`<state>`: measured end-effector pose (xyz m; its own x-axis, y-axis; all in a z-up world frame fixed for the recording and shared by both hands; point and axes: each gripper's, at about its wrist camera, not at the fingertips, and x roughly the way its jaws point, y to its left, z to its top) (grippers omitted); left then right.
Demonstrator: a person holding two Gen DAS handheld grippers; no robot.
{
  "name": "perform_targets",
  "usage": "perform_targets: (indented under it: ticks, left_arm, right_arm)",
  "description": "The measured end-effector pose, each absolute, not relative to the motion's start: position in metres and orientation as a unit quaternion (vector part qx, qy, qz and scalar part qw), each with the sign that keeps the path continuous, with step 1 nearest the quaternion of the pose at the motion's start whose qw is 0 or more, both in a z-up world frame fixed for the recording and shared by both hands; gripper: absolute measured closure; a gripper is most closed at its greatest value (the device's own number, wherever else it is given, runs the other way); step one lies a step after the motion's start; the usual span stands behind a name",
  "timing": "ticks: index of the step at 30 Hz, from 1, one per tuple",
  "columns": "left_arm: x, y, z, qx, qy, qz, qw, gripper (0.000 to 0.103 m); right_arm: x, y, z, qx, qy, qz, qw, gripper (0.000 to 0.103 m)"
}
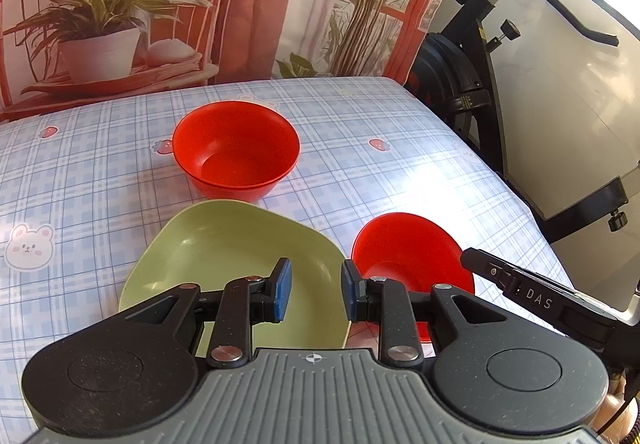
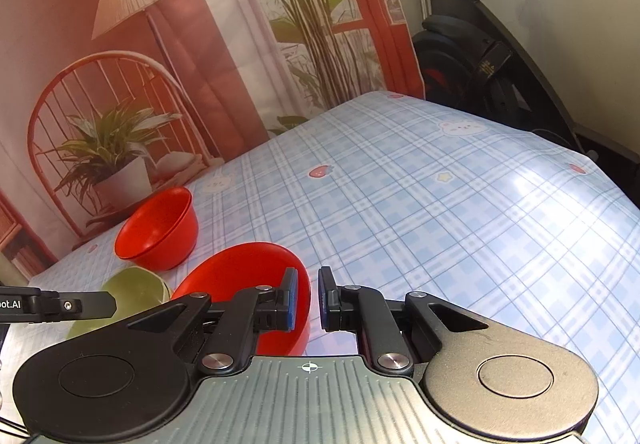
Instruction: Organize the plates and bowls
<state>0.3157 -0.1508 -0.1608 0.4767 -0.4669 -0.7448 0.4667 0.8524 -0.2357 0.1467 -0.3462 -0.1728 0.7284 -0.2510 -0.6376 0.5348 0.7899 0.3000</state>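
Left claw (image 1: 316, 290), fingers spread about a moderate gap, hangs over the near right corner of the green plate (image 1: 236, 268); the plate's rim edge lies between the blue pads, but whether either pad touches it cannot be told, and nothing is pinched. Right claw (image 2: 308, 298), fingers parted by a narrower gap, straddles the right rim of the near red bowl (image 2: 244, 284): the left pad sits inside the bowl, the right pad outside, with the rim in the gap and not visibly clamped. Beyond the left claw, farther out on the tabletop (image 1: 400, 163), stands the far red bowl (image 1: 236, 147); a double line at its rim suggests two bowls already nested, though this is not certain. The plate lies just short of that bowl, and the near bowl sits just right of the plate, close to its edge. Progress, as judged from the layout: the stack of bowls may be begun, while the near bowl and the plate remain loose and ungathered. Remaining, probably: closing on the near bowl's rim, nesting it into the far bowl, and setting the plate in its place.
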Motion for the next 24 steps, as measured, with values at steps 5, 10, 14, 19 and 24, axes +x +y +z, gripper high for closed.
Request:
perform_targets:
  ticks: [5,10,14,19,24]
  left_arm:
    - [0.312,-0.161,-0.162,0.009,0.435,-0.283,0.855,0.072]
    - [0.308,-0.173,-0.166,0.023,0.437,-0.299,0.848,0.071]
    - [0.307,-0.178,-0.169,0.024,0.439,-0.305,0.845,0.071]
    - [0.303,-0.186,-0.174,0.034,0.446,-0.315,0.837,0.071]
    - [0.305,-0.192,-0.176,0.040,0.442,-0.321,0.837,0.071]
  right_arm:
    - [0.143,-0.351,-0.178,0.257,0.291,-0.215,0.896,0.095]
    - [0.139,-0.354,-0.181,0.267,0.286,-0.214,0.895,0.095]
    - [0.138,-0.354,-0.183,0.271,0.286,-0.213,0.894,0.095]
    - [0.136,-0.358,-0.185,0.279,0.285,-0.211,0.892,0.095]
    - [0.136,-0.360,-0.188,0.287,0.286,-0.212,0.889,0.095]
